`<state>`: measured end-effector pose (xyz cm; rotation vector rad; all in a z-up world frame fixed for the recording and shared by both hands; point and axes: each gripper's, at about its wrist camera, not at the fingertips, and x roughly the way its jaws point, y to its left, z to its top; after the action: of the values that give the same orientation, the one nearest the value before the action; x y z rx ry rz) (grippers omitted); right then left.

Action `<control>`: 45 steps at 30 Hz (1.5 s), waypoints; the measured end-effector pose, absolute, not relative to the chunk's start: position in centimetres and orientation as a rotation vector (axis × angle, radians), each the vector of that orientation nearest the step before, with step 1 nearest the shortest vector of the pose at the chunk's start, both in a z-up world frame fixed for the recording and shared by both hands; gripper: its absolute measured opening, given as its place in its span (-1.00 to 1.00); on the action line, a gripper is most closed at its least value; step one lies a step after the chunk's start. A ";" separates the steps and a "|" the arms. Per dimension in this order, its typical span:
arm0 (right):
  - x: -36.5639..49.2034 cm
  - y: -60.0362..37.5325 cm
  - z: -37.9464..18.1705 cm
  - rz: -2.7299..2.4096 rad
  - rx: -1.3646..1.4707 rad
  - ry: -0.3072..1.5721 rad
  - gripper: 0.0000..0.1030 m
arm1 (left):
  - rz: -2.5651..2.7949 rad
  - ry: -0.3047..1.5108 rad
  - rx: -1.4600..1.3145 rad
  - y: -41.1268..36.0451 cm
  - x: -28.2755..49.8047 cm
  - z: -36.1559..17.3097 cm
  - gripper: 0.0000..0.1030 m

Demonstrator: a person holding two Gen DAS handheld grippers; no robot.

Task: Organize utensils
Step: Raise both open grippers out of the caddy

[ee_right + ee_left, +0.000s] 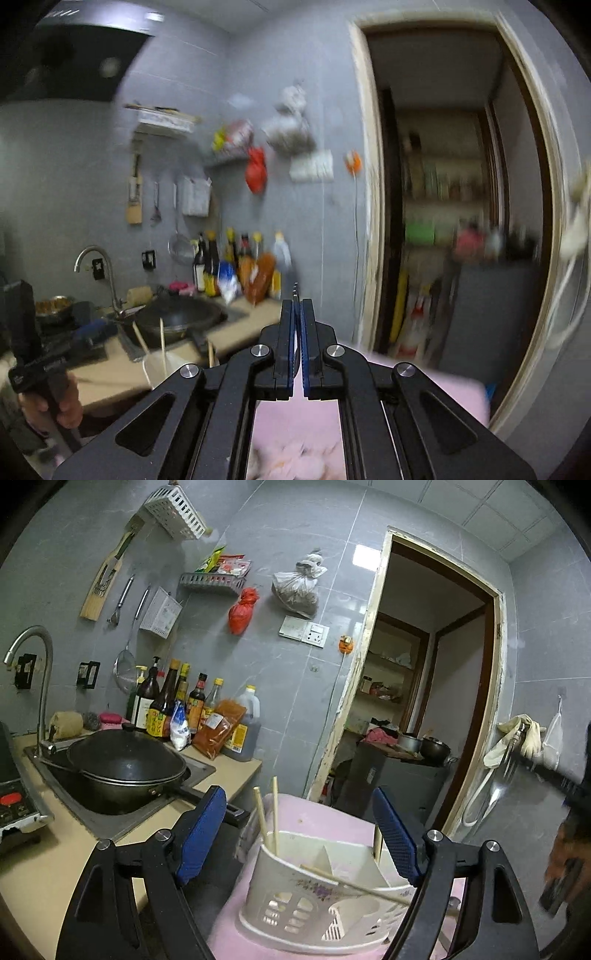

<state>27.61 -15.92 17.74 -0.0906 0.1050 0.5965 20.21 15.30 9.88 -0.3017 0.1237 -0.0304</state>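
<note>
A white slotted utensil holder stands on a pink cloth-covered surface. Two wooden chopsticks stand upright in its left compartment and a third chopstick lies slanted across the rim. My left gripper is open, its blue pads on either side of the holder without touching it. My right gripper is shut on a thin metal utensil, which looks like a fork in the blurred left wrist view. It is held high, to the right of the holder.
A black wok sits in the sink beside a curved tap. Sauce bottles line the wall on the counter. An open doorway lies ahead. A person's hand grips the left tool.
</note>
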 end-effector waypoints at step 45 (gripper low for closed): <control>27.2 -12.9 13.7 0.720 -0.166 0.160 0.02 | -0.119 0.317 -0.232 9.1 16.7 6.2 0.52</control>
<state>27.17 -12.93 13.69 -0.1660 0.1600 0.7199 16.70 9.05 6.20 -0.2317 0.3174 -0.1190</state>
